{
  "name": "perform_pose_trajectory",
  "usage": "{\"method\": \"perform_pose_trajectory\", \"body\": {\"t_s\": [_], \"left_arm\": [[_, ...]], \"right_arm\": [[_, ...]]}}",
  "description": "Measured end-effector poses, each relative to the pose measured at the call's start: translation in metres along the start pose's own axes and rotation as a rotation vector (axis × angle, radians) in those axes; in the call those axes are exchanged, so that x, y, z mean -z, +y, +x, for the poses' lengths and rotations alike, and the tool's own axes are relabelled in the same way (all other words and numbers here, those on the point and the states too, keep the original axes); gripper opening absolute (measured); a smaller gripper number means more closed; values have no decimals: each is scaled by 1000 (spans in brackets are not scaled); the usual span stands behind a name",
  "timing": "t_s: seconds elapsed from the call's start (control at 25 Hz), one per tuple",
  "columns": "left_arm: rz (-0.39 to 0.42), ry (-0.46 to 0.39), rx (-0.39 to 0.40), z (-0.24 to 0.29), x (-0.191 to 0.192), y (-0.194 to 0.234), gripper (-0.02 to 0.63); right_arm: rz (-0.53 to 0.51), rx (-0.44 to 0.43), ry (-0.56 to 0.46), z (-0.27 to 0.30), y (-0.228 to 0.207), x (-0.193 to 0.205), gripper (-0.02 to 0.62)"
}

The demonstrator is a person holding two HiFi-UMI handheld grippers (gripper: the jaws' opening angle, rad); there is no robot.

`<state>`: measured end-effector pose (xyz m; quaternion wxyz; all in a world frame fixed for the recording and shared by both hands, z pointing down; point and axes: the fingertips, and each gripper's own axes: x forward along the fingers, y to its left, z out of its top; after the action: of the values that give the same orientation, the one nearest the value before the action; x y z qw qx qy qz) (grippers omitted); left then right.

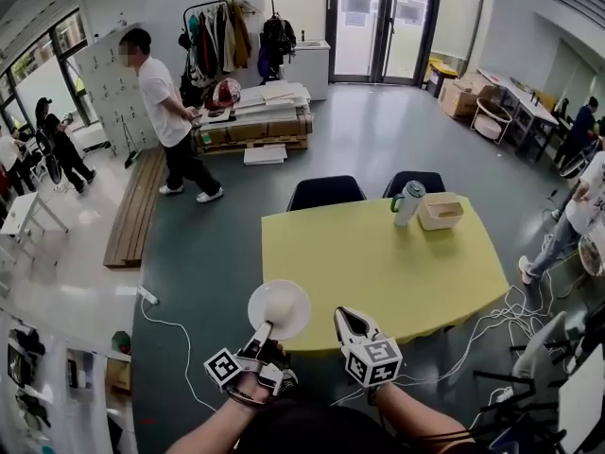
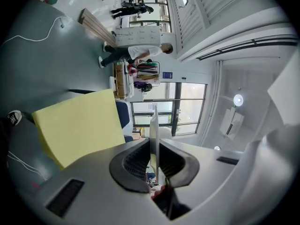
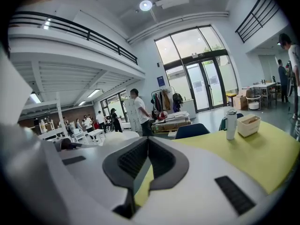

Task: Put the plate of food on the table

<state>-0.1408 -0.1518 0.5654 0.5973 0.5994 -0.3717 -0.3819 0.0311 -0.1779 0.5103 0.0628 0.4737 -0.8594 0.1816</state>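
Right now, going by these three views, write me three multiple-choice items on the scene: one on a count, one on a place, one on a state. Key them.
1. How many dark chairs stand at the far side of the table?
A. none
B. four
C. two

2. Where does the bottle stand?
A. on the table, beside the beige box
B. on the floor
C. on a chair

3. The left claw is:
A. open and empty
B. shut on the rim of the plate
C. shut on the bottle

Key:
1 C: the head view shows two chair backs beyond the far edge.
2 A: it stands next to the box on the yellow top.
3 B: the left gripper view shows the plate edge-on between its jaws.
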Motion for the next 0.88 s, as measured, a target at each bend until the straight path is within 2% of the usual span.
{"method": "perform_pose_trajectory", "body": {"t_s": [0.24,0.4,0.88], "left_arm": [[-3,46,6,44,-60,4,35],[-4,77,4,70,-84,9,35],[-20,108,3,139,-105,25,34]], "right_arm": [[-4,46,-8,63,-1,-20,12],[-13,65,-12,91,-5,-32,12],[-1,42,31,144,-41,-40,12]]}}
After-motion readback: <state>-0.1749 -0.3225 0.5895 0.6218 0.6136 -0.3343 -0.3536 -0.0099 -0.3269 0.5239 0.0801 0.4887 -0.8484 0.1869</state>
